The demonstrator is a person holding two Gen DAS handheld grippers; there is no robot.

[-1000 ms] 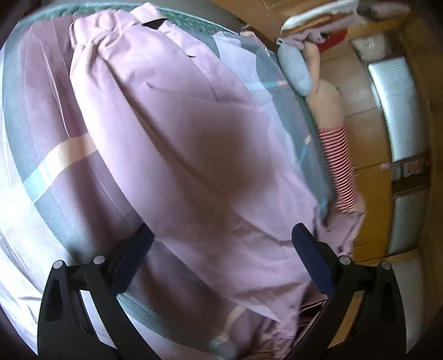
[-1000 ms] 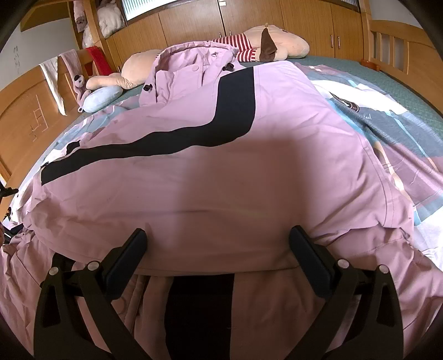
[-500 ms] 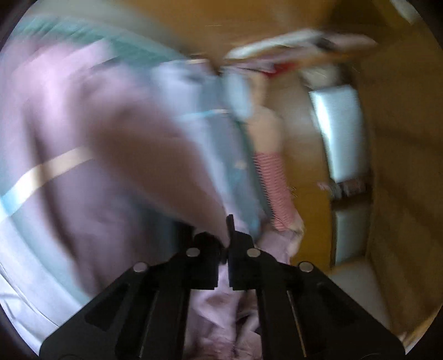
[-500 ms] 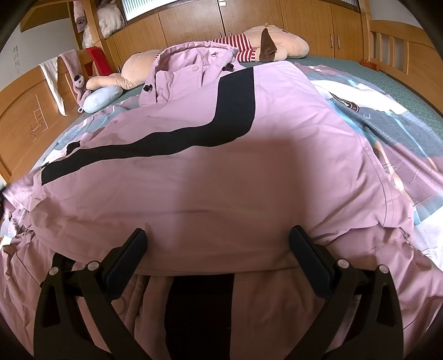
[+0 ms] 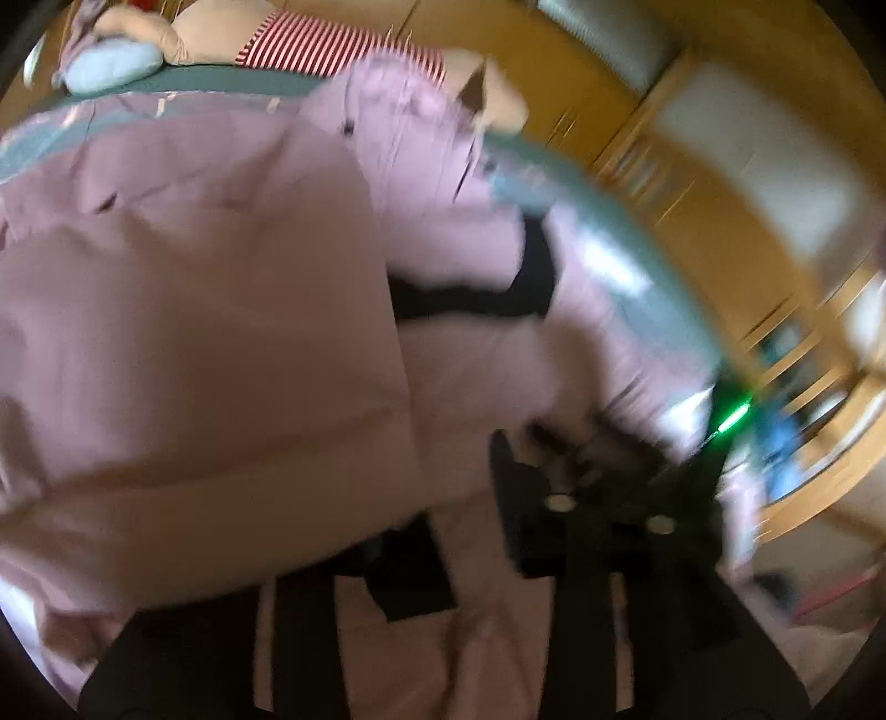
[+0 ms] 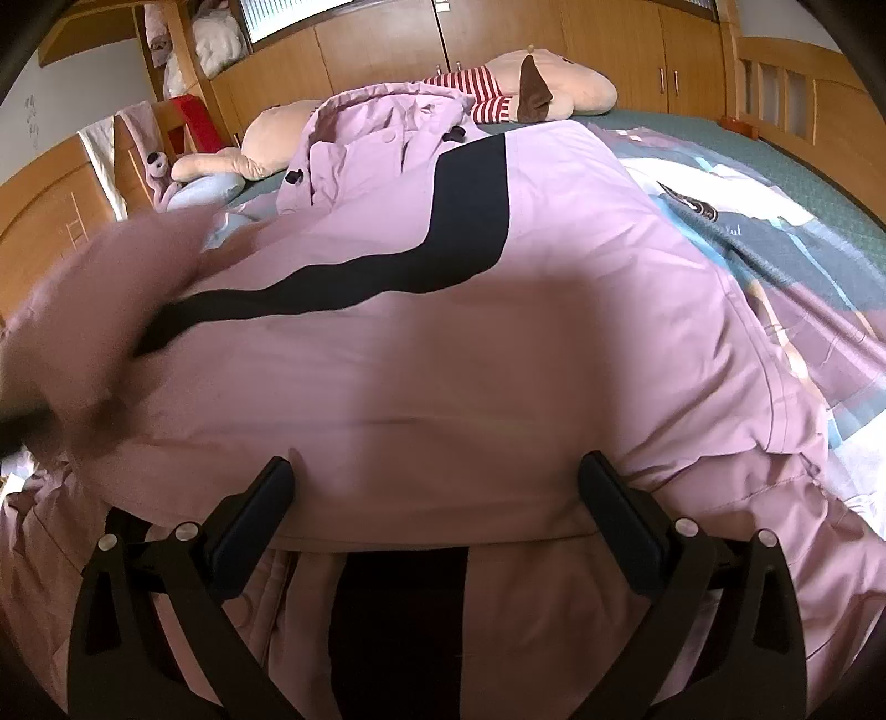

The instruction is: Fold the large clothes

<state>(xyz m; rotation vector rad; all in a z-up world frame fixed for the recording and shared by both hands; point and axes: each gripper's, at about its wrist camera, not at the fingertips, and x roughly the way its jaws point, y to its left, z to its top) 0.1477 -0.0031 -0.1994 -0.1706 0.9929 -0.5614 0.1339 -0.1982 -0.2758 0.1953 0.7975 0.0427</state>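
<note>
The pink jacket (image 6: 470, 343) lies spread on the bed (image 6: 819, 166), and it covers most of the mattress in the right wrist view. Its cloth looks smooth and thin, a little shiny, with soft rounded folds. A curved black stripe (image 6: 443, 243) runs across the upper layer, wide at the top and narrow toward the left. The collar (image 6: 382, 127) at the far end is crumpled and has small dark snaps.

The right gripper (image 6: 437, 493) hovers low over the near edge of the folded layer. Its two flat dark fingers stand wide apart, with pink cloth between them, and they clamp nothing.

The left gripper (image 5: 565, 459) is blurred in its own view. Its black fingers seem close together with pink cloth bunched around them, but I cannot tell for certain if they pinch the cloth. A large panel of the jacket (image 5: 210, 332) hangs across the left of this view, smooth and a little billowed. In the right wrist view the same panel appears as a blurred pink mass at the left.

Behind the jacket lies a long beige plush toy (image 6: 559, 91) with a red and white striped part. The bedsheet (image 6: 775, 243) has printed blocks of teal, white and purple. Wooden cabinets (image 6: 554, 39) line the wall.
</note>
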